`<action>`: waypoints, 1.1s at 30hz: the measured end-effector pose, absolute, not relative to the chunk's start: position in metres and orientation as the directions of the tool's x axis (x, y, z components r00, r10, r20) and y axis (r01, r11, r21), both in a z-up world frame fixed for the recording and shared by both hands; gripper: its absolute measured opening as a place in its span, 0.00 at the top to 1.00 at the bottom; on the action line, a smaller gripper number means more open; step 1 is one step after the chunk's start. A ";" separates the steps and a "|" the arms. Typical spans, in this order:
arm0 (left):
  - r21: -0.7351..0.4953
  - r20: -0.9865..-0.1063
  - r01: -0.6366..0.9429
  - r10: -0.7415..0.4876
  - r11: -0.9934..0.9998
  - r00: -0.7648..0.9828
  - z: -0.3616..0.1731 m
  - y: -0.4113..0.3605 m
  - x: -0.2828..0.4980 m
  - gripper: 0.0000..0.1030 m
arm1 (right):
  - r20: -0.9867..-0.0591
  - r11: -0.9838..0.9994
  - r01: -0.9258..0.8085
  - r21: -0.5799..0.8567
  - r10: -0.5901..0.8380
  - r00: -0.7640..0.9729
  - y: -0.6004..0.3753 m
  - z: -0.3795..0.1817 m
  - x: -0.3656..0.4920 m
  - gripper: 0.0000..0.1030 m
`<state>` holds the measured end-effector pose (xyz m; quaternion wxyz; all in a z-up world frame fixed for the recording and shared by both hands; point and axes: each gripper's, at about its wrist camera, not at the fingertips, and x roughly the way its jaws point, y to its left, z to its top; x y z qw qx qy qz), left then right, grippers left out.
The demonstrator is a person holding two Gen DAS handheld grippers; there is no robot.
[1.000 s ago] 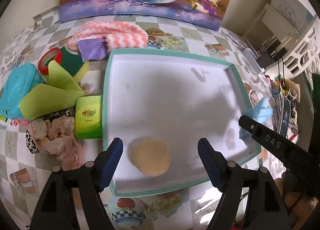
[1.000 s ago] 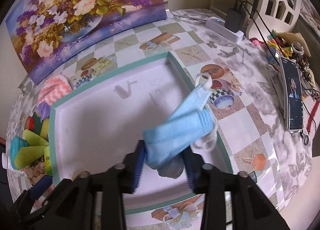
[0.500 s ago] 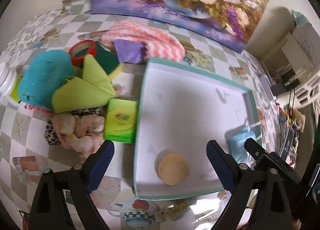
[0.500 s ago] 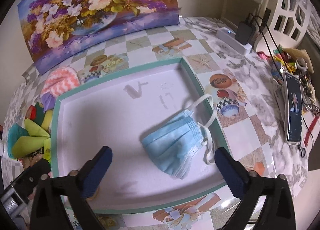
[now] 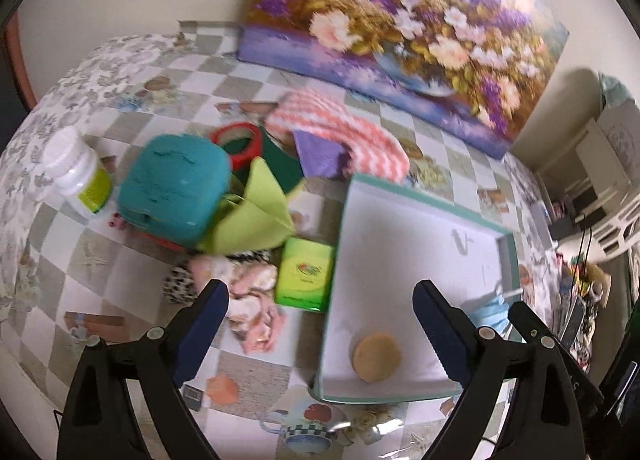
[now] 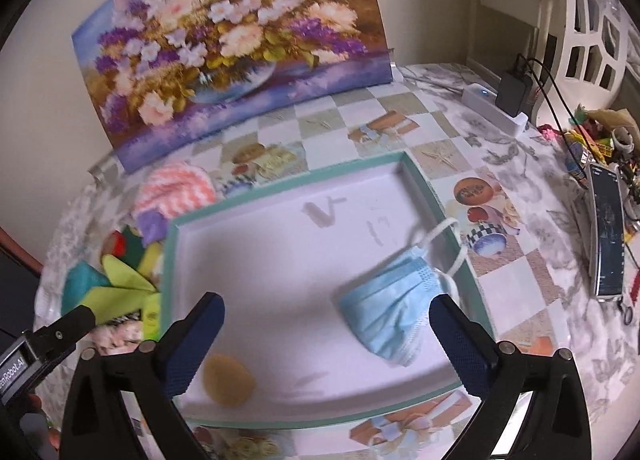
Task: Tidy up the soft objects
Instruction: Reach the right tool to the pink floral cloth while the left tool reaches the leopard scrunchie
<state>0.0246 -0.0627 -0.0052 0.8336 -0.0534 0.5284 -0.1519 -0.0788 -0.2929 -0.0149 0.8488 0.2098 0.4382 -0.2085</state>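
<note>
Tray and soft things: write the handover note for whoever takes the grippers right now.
Left gripper: open, empty, jaws just widened, over the tray's left edge.
Right gripper: open, empty, jaws just opened; the blue face mask lies free in the tray, by its right wall.
Done: mask and round tan sponge are in the tray.
Left: the pile beside the tray: pink cloth, green tissue pack, yellow-green cloth, striped towel, purple cloth. Teal box and white bottle look hard; probably leave them.
</note>
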 end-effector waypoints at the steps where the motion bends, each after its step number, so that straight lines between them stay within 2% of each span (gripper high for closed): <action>1: -0.250 -0.862 0.186 -0.306 0.950 0.405 -0.003 -0.057 0.025 0.09 | -0.828 0.825 0.532 0.191 -0.157 0.539 -0.292 -0.014 -0.079 0.00; 10: -0.261 -0.865 0.076 -0.269 0.962 0.423 0.000 -0.016 0.035 0.09 | -0.826 0.846 0.482 0.229 -0.093 0.555 -0.279 -0.016 -0.074 0.00; 14: -0.254 -0.886 0.009 -0.236 0.967 0.400 -0.008 0.002 0.041 0.09 | -0.808 0.852 0.430 0.299 -0.014 0.589 -0.265 -0.012 -0.069 0.00; 22: -0.232 -0.911 -0.122 -0.171 0.965 0.375 -0.021 0.042 0.048 0.09 | -0.797 0.881 0.317 0.352 0.104 0.596 -0.220 -0.011 -0.050 0.00; 33: -0.221 -0.939 -0.202 -0.152 0.954 0.309 -0.042 0.064 0.054 0.09 | -0.833 0.952 0.183 0.246 0.111 0.542 -0.164 -0.024 -0.025 0.00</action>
